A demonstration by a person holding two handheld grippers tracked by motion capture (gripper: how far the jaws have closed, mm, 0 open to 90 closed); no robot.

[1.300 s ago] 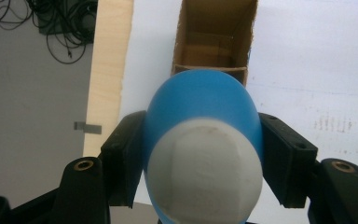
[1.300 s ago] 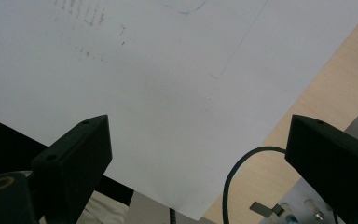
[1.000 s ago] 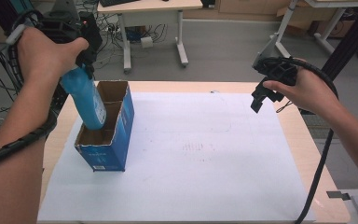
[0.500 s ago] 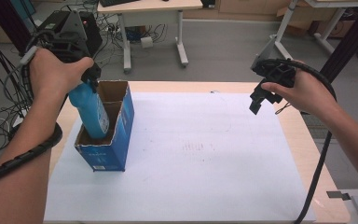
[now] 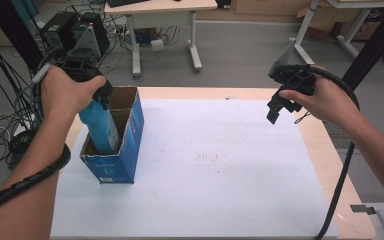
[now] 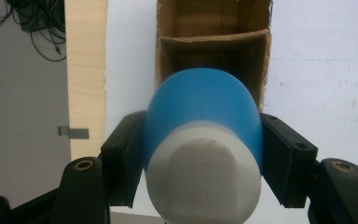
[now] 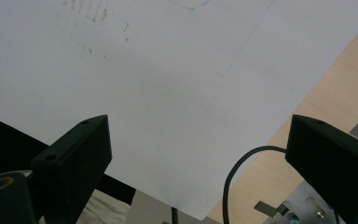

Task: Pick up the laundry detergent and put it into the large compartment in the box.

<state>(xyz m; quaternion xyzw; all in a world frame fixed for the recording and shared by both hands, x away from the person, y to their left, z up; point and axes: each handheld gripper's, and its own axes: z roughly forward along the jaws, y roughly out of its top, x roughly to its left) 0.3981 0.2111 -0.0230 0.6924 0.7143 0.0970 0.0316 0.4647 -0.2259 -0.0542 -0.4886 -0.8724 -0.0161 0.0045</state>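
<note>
My left gripper (image 5: 98, 98) is shut on a blue bottle (image 5: 100, 129) with a white cap (image 6: 204, 182), gripping it just below the cap. The bottle hangs base down, its lower part inside the near compartment of an open blue cardboard box (image 5: 126, 152) at the table's left. In the left gripper view, the bottle (image 6: 200, 100) sits between the black pads (image 6: 123, 158), with the box's brown divider (image 6: 214, 39) beyond it. My right gripper (image 5: 278, 109) hovers above the table's right side, open with nothing between its jaws (image 7: 200, 158).
A white sheet (image 5: 215, 170) covers most of the wooden table (image 5: 330, 165). The right gripper's cable (image 5: 337, 195) trails down along the right edge. Behind the table stand desks (image 5: 160, 10), a computer case (image 5: 60, 30) and floor cables.
My left hand has sunk, taking the blue bottle from above the box down into its near compartment. The right gripper has stayed where it was.
</note>
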